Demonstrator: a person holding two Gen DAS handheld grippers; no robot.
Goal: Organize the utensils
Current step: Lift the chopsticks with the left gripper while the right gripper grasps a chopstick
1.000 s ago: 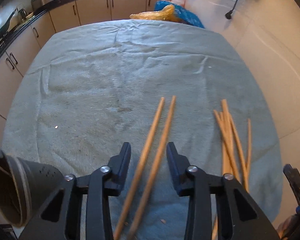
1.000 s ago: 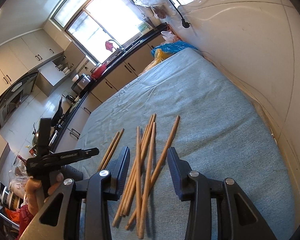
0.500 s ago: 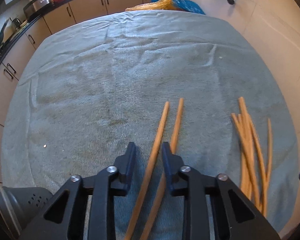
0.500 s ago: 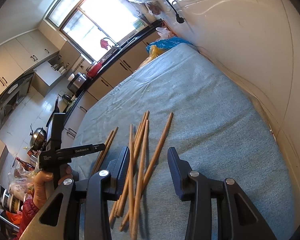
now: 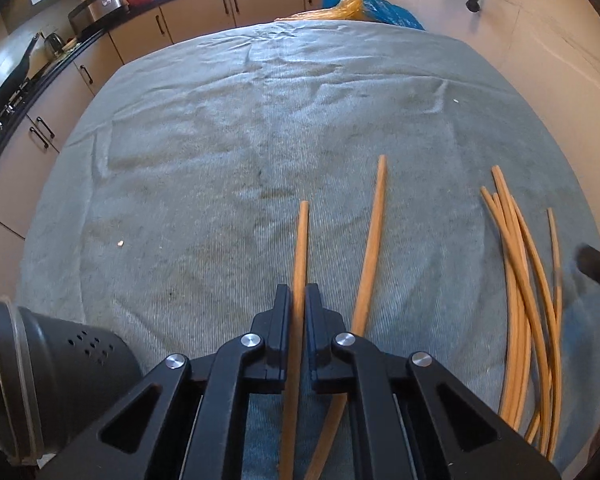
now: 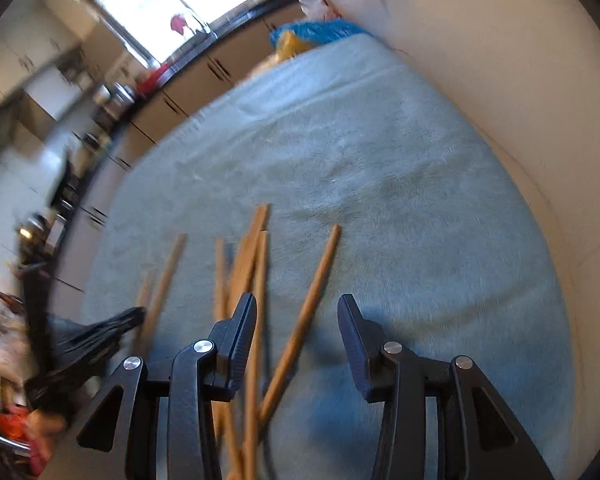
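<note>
Chopsticks lie scattered on a grey-blue towel [image 5: 228,128] that covers the counter. The left gripper [image 5: 299,300] points steeply down at the near edge of the counter, and its jaws are closing on one wooden chopstick [image 5: 301,248], the pads pressed against its sides; the stick runs out between the fingers toward the far edge. A second chopstick [image 5: 374,232] lies just beside it on the right, passing under the right finger and free of the grip. Toward the right edge of the counter a loose bundle of chopsticks [image 5: 520,280] rests on the towel, well apart from the held stick. A dark perforated holder [image 5: 60,376] sits at the near left corner.

The right gripper [image 6: 296,320] is tilted down over that bundle, its view blurred. Its jaws are opening and stand apart, clenched on nothing: a single angled chopstick [image 6: 312,300] lies on the towel between the fingers, and the pads are clear of it. More sticks pass beneath its left finger.
</note>
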